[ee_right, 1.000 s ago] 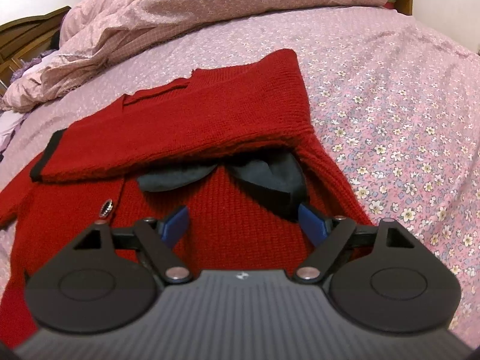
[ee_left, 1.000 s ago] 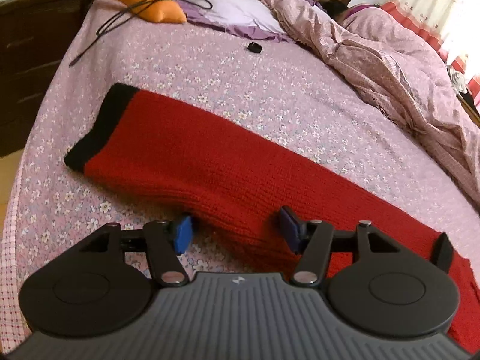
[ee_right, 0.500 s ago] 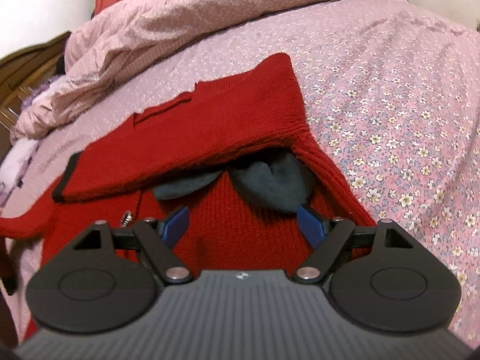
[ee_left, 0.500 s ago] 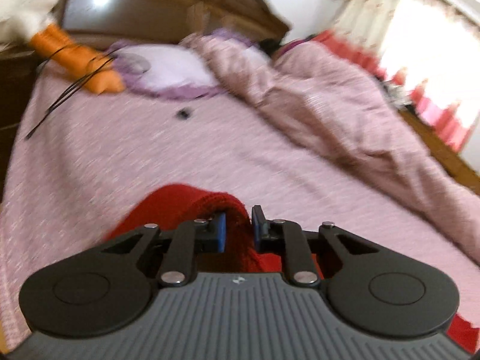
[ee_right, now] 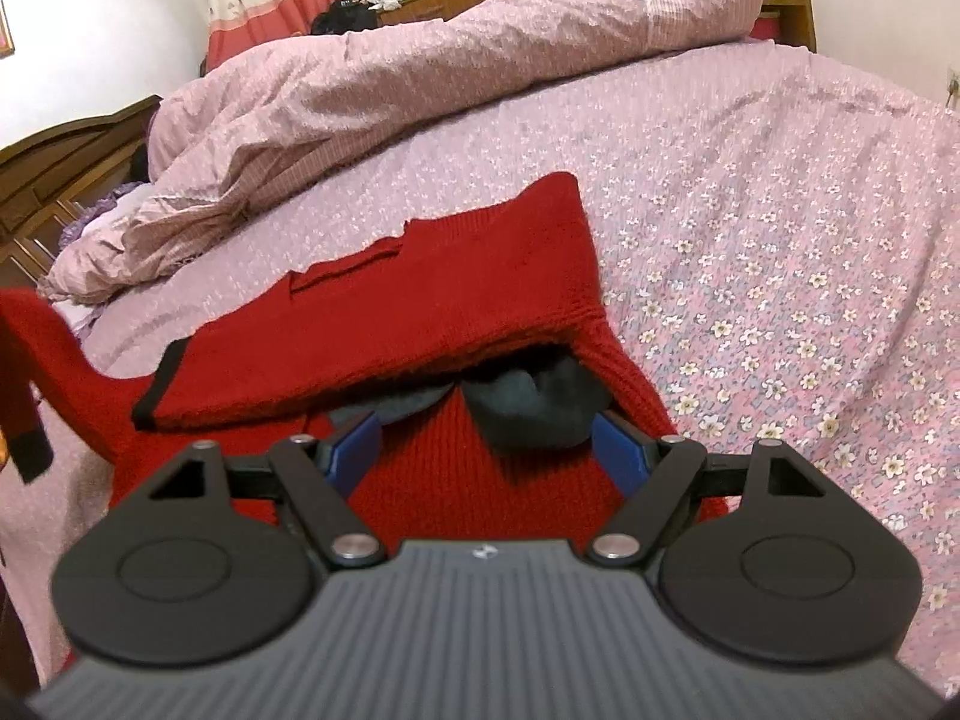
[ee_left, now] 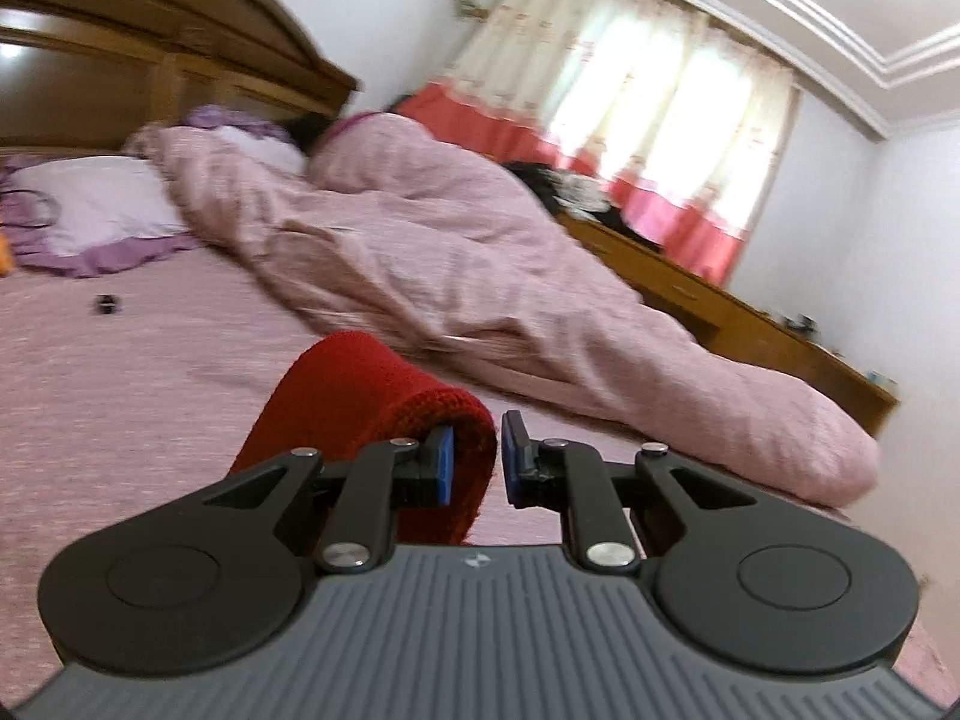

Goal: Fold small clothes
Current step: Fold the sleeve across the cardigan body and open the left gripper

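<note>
Left sleeve is up off the bed, and the fold-over starts here.

My left gripper (ee_left: 474, 459) has just been closing and now pinches the red sweater (ee_right: 420, 300) by its sleeve (ee_left: 366, 390), lifted clear of the floral bedsheet (ee_right: 780, 276); a second ago it lay flat between wide jaws. My right gripper (ee_right: 486, 450) hovers wide apart, holding nothing, over the sweater's body, where the other sleeve is already folded across.
</note>
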A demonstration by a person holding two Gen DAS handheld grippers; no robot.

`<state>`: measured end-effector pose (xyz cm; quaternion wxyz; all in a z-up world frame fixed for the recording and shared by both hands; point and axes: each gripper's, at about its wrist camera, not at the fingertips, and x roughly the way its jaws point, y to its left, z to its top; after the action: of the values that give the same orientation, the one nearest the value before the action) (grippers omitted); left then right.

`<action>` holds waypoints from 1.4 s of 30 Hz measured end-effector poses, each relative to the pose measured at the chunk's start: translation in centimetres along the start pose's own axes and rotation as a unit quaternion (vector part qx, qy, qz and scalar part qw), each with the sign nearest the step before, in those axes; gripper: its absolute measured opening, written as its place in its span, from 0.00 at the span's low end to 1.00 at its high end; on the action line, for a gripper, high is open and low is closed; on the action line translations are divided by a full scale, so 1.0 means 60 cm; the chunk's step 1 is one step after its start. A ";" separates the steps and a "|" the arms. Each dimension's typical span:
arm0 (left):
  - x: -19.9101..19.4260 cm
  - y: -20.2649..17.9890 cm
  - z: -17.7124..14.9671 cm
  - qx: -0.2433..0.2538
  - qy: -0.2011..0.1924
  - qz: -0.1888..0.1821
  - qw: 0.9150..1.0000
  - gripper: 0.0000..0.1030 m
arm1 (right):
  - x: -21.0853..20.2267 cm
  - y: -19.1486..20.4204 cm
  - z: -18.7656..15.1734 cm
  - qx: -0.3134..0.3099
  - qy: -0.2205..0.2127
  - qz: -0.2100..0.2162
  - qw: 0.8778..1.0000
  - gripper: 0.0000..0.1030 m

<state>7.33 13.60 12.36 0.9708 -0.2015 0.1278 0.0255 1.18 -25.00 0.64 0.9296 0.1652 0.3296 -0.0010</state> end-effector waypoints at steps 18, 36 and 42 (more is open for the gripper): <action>0.149 -0.164 -0.215 0.126 0.184 -0.085 0.971 0.19 | -0.001 -0.022 -0.007 0.007 0.002 -0.013 1.000 0.77; 0.099 -0.141 -0.269 0.227 0.259 -0.037 0.938 0.74 | 0.020 -0.025 -0.022 0.003 0.035 -0.023 0.999 0.77; 0.075 -0.090 -0.249 0.214 0.266 0.021 0.940 0.75 | 0.016 -0.001 -0.013 -0.021 0.029 -0.011 0.999 0.77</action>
<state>8.69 2.68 0.03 0.9210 0.0147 0.3876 -0.0370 1.45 -24.71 -0.51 0.9227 0.1419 0.3584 0.0009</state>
